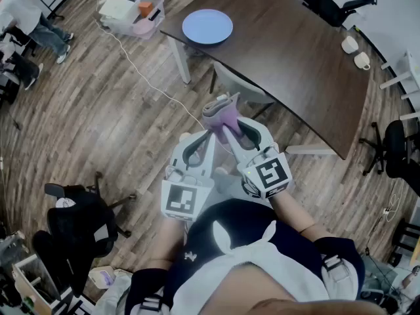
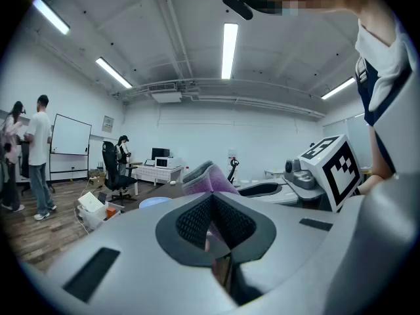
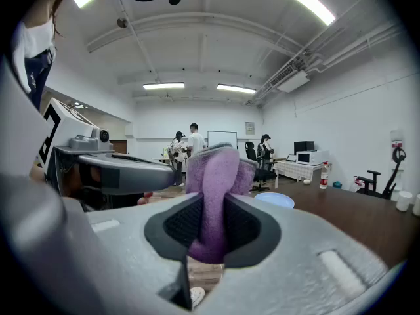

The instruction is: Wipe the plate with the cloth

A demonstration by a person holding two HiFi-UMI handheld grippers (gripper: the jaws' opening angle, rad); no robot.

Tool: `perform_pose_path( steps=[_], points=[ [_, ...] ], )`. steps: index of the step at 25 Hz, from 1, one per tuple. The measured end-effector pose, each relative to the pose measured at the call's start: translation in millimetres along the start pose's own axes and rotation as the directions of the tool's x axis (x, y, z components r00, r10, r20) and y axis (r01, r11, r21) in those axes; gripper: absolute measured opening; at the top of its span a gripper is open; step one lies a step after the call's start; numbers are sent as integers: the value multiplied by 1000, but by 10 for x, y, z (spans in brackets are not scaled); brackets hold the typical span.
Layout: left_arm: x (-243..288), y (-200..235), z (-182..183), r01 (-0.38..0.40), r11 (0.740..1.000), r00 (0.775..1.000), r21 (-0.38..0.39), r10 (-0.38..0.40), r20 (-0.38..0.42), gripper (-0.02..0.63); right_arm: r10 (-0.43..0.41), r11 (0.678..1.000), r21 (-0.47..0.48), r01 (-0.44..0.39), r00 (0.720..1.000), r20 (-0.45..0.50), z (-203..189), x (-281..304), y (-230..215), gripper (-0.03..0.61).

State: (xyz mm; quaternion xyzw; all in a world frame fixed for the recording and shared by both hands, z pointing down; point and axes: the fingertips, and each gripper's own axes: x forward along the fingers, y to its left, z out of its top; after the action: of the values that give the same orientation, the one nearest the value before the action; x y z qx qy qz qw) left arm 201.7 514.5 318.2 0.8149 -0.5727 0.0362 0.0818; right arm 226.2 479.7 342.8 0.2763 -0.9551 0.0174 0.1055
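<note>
Purple cloth: gripped upright between the jaws of your right hand-held gripper, with a folded wad standing proud of the tips. The hold looks sound, since that free end is the part that must meet the plate.

The plate is pale blue and bare. It lies flat on the dark worktop, at the corner nearest you.

The cloth is well apart from the plate, short of it and over the floor.

Your left hand-held gripper has its jaws drawn together on nothing I can make out. Its tips sit just beside the cloth, on the side away from the plate.

Judgement: wiping has not begun, and the approach to the plate is the step in hand. The left tool appears kept free to steady the plate once you reach it.
</note>
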Motion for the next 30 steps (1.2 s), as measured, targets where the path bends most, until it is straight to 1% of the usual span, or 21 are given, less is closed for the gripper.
perform_pose_path(
  steps=[3,5,6,8,10,13,15,16,18,19,21,22,24,27,29,30],
  points=[
    [30,90,-31,2,1000,1000,13,-2,-3,3,-7,1000,-4,7,1000,-11,-20,78,-39,80],
    [55,173,-60,14,999,1000,50,-13,-5,3,-14,1000,8,14,1000,-12,-24,148,-64,81],
    [69,220,-63,13,999,1000,49,-13,-9,3,-12,1000,16,12,1000,-10,-25,188,-70,81],
    [108,318,-62,5,1000,1000,18,-5,-16,3,-2,1000,27,3,1000,-13,-39,272,-73,84],
    [162,422,-86,15,999,1000,29,-14,-23,3,0,1000,27,0,1000,-24,-63,366,-88,84],
    [265,595,-100,44,997,999,66,-42,-28,3,-14,999,33,15,999,-33,-54,536,-153,84],
    [365,738,-63,55,996,998,65,-53,-26,3,-30,999,32,31,999,-37,-21,682,-229,84],
    [429,823,-36,56,997,998,52,-55,-24,3,-36,999,27,38,998,-41,0,770,-276,86],
    [575,1020,19,54,999,998,3,-54,-25,3,-51,999,14,51,997,-51,53,972,-384,86],
    [653,1132,32,61,998,998,-1,-61,-27,3,-60,998,9,60,997,-54,89,1082,-443,86],
    [816,1361,61,87,996,996,30,-86,-27,3,-82,997,5,82,995,-53,188,1310,-571,86],
    [897,1470,114,92,995,996,30,-91,-24,3,-93,996,4,94,994,-48,251,1427,-637,86],
    [1034,1692,261,101,994,995,28,-101,-12,3,-112,994,1,112,993,-35,386,1669,-747,86],
    [1165,2078,468,127,989,992,69,-128,10,3,-130,992,-11,129,991,-21,593,2053,-827,86],
    [1240,2339,594,121,992,992,43,-122,15,3,-137,990,-14,137,990,-16,704,2297,-856,86],
    [1281,2457,619,123,992,992,42,-124,14,3,-139,990,-11,139,990,-15,737,2404,-867,86]
  ],
)
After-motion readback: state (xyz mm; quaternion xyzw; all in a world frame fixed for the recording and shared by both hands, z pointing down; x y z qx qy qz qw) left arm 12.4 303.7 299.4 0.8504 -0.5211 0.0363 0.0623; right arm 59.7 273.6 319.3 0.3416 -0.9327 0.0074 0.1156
